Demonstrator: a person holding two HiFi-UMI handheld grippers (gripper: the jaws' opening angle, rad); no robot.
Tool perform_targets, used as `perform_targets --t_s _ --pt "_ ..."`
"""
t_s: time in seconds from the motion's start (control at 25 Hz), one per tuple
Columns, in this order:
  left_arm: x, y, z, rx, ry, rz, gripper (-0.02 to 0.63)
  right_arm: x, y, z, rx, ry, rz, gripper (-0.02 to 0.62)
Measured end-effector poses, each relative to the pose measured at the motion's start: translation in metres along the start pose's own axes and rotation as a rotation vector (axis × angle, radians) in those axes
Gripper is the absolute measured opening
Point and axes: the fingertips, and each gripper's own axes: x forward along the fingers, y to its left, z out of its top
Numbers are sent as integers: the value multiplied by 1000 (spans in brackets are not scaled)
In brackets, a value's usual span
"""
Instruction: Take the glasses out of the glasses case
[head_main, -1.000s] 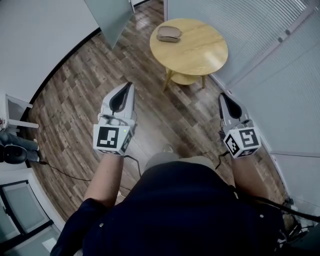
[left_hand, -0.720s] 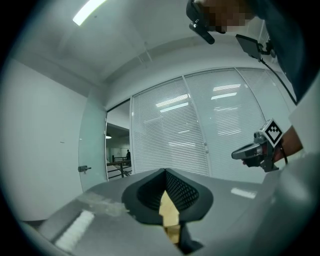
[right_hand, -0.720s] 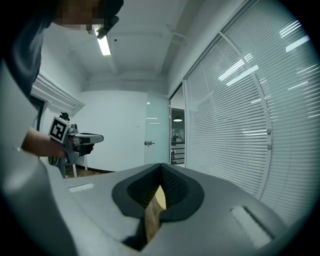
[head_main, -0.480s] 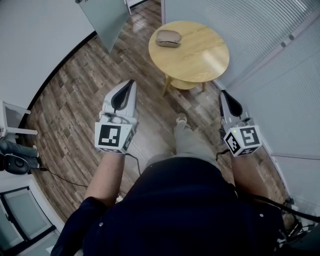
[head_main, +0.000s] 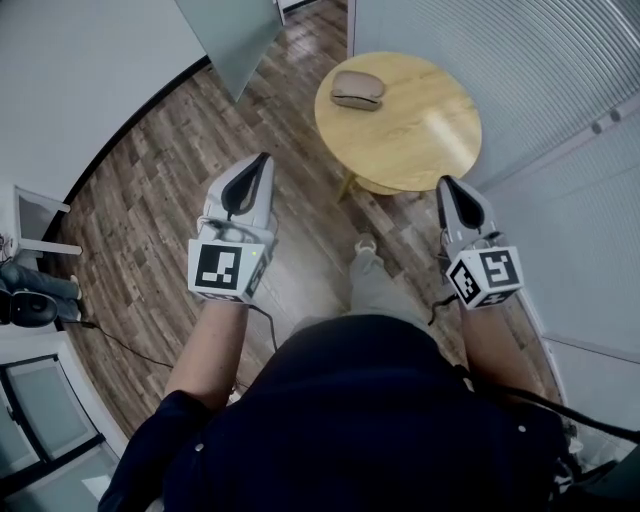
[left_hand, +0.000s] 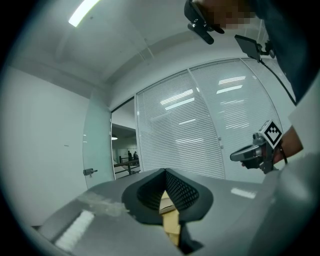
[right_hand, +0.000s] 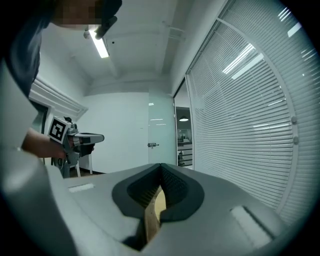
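A closed brownish-grey glasses case (head_main: 357, 90) lies on the round wooden table (head_main: 420, 130), toward its far left side, in the head view. Both grippers are held level in the air short of the table and touch nothing. My left gripper (head_main: 261, 162) is over the wood floor, left of the table, with its jaws shut and empty. My right gripper (head_main: 448, 184) is at the table's near edge, also shut with nothing in it. In the left gripper view my left gripper (left_hand: 165, 173) shows its pads meeting, and my right gripper (right_hand: 160, 167) looks the same in its own view.
White slatted blinds (head_main: 560, 60) wall off the right side. A frosted glass door (head_main: 235, 35) stands at the far end. A black cable (head_main: 120, 345) and dark gear (head_main: 25, 305) lie on the wood floor (head_main: 150, 200) at left. The person's leg and shoe (head_main: 366, 246) step forward between the grippers.
The person has stepped toward the table, and both grippers have been carried forward with them. The table and case now sit further right in the head view. Both grippers stay shut.
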Motion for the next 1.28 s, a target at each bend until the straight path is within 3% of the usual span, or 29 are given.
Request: perform_targets --t_s 0.88,1.04,1.28 --pt "210 74 -13 -5 35 102 6 210 -136 11 -7 35 162 8" --pt "235 77 -10 2 45 122 6 234 -146 12 -10 38 213 8" --pt "256 78 -19 27 88 120 6 258 -161 3 28 44 223 8"
